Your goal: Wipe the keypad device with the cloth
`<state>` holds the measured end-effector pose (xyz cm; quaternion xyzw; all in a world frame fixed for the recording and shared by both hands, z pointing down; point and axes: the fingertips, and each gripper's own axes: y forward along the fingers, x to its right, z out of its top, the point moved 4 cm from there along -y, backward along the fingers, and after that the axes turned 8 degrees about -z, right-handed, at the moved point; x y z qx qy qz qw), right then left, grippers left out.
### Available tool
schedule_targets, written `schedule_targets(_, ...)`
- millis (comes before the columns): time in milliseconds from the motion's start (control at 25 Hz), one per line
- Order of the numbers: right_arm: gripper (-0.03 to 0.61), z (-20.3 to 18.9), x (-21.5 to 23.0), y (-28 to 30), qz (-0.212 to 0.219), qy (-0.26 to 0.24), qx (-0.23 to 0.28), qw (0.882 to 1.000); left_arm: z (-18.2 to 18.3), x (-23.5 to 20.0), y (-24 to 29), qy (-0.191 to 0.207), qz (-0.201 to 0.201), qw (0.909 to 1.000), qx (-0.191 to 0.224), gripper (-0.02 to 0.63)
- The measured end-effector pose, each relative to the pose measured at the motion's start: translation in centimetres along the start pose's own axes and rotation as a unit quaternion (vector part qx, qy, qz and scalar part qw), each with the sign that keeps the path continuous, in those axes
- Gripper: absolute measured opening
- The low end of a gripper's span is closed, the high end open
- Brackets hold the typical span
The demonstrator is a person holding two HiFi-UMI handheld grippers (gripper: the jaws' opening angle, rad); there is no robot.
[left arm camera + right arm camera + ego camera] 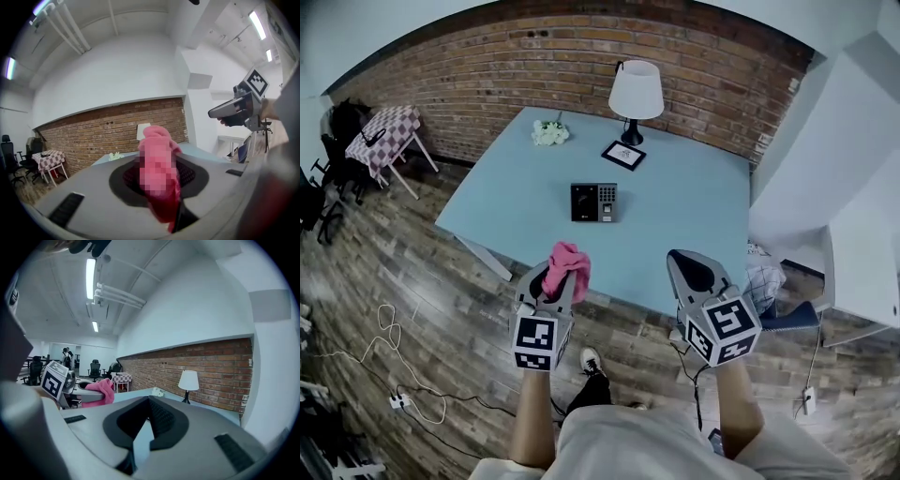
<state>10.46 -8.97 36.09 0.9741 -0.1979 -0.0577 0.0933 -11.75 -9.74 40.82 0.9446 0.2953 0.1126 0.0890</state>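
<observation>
Head view: left gripper point(555, 275) fingers on cloth point(567, 261), right gripper point(686, 261) fingers together; keypad device point(594, 202), lamp point(636, 94) beyond.

A white-shaded black lamp point(636, 94) stands on the pale blue table point(698, 220). A black-framed card point(623, 155) lies just beside it.

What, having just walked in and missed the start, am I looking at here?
A person holds a two-jaw gripper in each hand, in front of a light blue table. The left gripper is shut on a pink cloth; the right gripper is shut and empty. The keypad device lies on the table ahead of both, with nothing touching it, so wiping has not begun.
</observation>
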Motion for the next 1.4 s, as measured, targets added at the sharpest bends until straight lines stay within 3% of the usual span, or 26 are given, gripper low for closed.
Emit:
schedule_targets(280,0.017,0.4,-1.7,-7.9,0.012,0.001,0.035,0.999,2.6,7.1,-7.1,0.024,0.001,0.9995,0.021,0.150)
schedule_targets(680,0.017,1.0,-3.5,-15.8,0.021,-0.030,0.063,0.997,5.5,12.7,-14.0,0.050,0.014,0.9975,0.048,0.150)
schedule_targets(1400,0.017,-1.6,-3.8,-20.0,0.038,-0.037,0.044,0.998,5.4,17.1,-16.0,0.046,0.022,0.9975,0.048,0.150)
